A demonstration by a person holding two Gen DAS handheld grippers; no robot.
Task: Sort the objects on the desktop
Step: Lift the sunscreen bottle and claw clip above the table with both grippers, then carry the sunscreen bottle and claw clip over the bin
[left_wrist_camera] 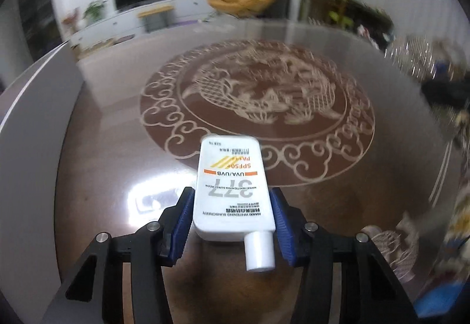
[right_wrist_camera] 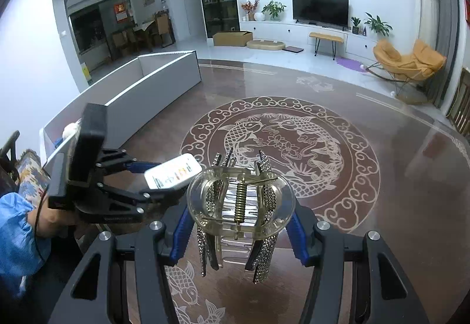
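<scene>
- Your left gripper (left_wrist_camera: pixel 232 221) is clamping the sunscreen bottle (left_wrist_camera: pixel 233 191) across its sides; keep squeezing evenly.
- Your right gripper (right_wrist_camera: pixel 239 224) is gripping the hair claw (right_wrist_camera: pixel 239 200); carry both to the grey box (right_wrist_camera: pixel 152 80), far left.

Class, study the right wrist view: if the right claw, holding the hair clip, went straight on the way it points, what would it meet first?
Probably the bare brown table top near its fish medallion; nothing else seems to stand in the right claw's line beyond the hair clip, though depth is uncertain.
</scene>
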